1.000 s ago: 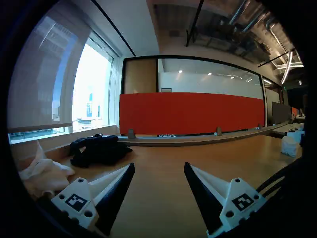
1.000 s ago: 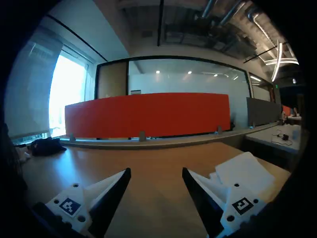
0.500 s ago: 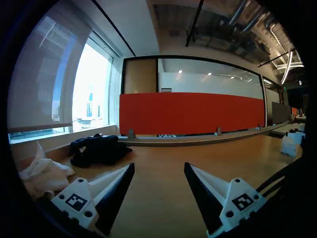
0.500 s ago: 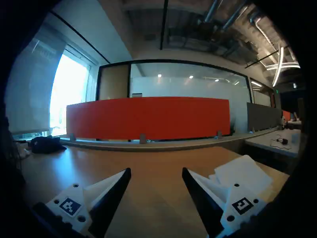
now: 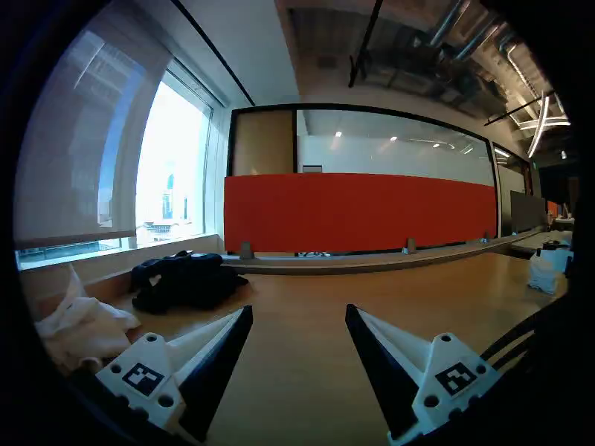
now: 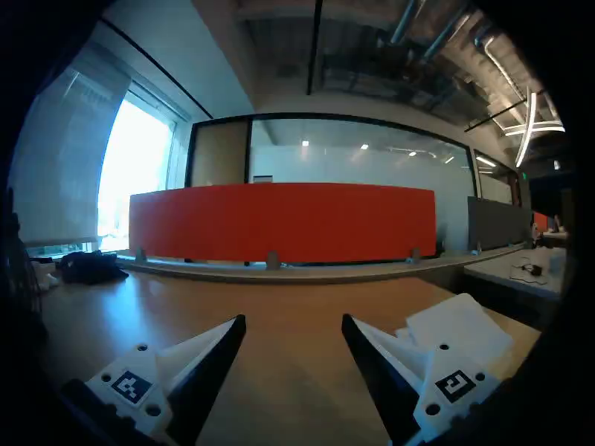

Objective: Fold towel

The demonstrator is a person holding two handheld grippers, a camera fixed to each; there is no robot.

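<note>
The towel was in neither gripper. In our judgement, the likeliest one for the task was the crumpled white cloth (image 5: 83,327). It lay on the worktop (image 5: 297,386) at the far left of the left gripper view, just beside the left finger and not between the fingers. A flat white cloth (image 6: 457,327), which looked already folded, lay at the right in the right gripper view, partly behind that gripper's right finger. We could not tell for sure which of the two was meant.

The left gripper (image 5: 297,312) had its fingers wide apart, with only bare wood between them, and it held nothing. The right gripper (image 6: 292,318) was the same: fingers spread wide, nothing gripped. Both were low over the worktop and pointed toward the red partition (image 5: 357,212) at its far edge.

Further out, a dark heap of cloth (image 5: 182,281) lay near the window (image 5: 167,178), behind the crumpled cloth and close to it.

From here we saw some risks. The crumpled cloth showed no clear corner or edge, so the fingers could close on a bunch in the middle and the fold would come out uneven. Since the dark heap was close, a wide reach could catch it together with the towel. If the right gripper swung to the right, it could push the flat cloth out of shape.
</note>
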